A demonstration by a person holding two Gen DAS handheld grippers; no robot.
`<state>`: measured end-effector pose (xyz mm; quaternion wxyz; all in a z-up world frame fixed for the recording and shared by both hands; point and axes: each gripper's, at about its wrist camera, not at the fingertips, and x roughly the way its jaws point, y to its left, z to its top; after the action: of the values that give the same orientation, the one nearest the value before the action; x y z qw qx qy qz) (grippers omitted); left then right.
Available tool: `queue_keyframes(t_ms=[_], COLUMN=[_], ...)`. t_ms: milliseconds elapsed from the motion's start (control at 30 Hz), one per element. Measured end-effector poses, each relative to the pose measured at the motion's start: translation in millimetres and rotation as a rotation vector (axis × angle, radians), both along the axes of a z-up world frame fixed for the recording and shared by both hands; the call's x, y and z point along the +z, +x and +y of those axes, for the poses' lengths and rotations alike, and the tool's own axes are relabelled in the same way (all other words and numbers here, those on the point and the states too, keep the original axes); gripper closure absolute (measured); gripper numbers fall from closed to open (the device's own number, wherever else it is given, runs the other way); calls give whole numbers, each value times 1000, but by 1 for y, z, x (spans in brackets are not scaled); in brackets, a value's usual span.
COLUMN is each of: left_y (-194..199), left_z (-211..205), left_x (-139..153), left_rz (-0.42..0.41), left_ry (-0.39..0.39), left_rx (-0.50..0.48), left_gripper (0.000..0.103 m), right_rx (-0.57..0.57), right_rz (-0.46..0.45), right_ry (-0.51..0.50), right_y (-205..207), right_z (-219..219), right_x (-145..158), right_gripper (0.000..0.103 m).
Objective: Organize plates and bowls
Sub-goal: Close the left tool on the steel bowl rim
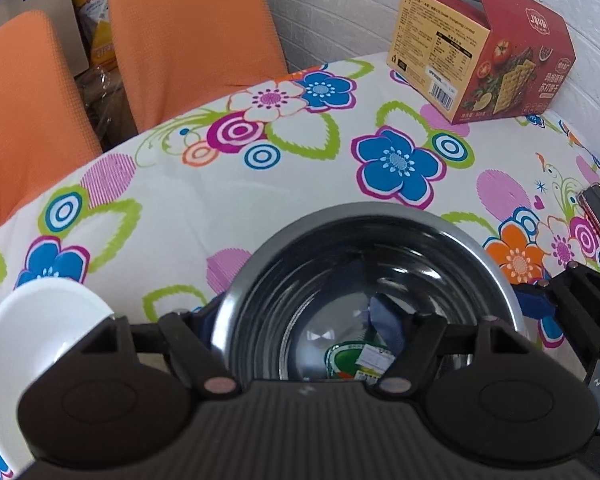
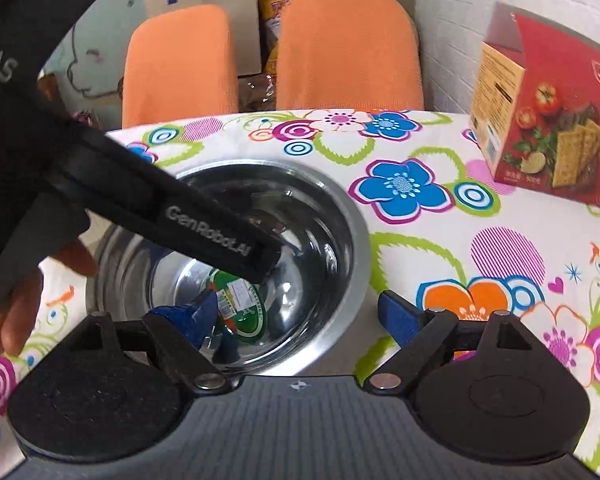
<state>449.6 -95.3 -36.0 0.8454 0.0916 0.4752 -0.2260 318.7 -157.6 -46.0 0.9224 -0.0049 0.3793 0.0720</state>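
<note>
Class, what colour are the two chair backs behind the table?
Orange. The chair backs show best in the right wrist view, side by side beyond the table.

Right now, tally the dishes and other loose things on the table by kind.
Steel bowl: 1
White dish, partly behind the left claw: 1
Cracker box: 1
Green-lidded cup inside the steel bowl: 1
Total: 4
</note>
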Motion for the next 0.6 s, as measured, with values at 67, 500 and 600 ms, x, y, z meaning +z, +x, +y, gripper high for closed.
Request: queue_keyframes(t_ms=[67, 500, 600], left_y=[2, 2, -1], left_z=[1, 3, 2], left_x=[0, 3, 1], left_rz=[-1, 8, -2], left_ry=[-2, -42, -42], left_rx=[-2, -34, -31], left_gripper=[30, 30, 31], right_rx=[5, -11, 26], right_rz=[-7, -47, -63], right_ry=[0, 72, 44], right_y=[0, -11, -15], right_z=[-1, -10, -5], right_x=[-1, 1, -1], right_gripper=[27, 32, 35])
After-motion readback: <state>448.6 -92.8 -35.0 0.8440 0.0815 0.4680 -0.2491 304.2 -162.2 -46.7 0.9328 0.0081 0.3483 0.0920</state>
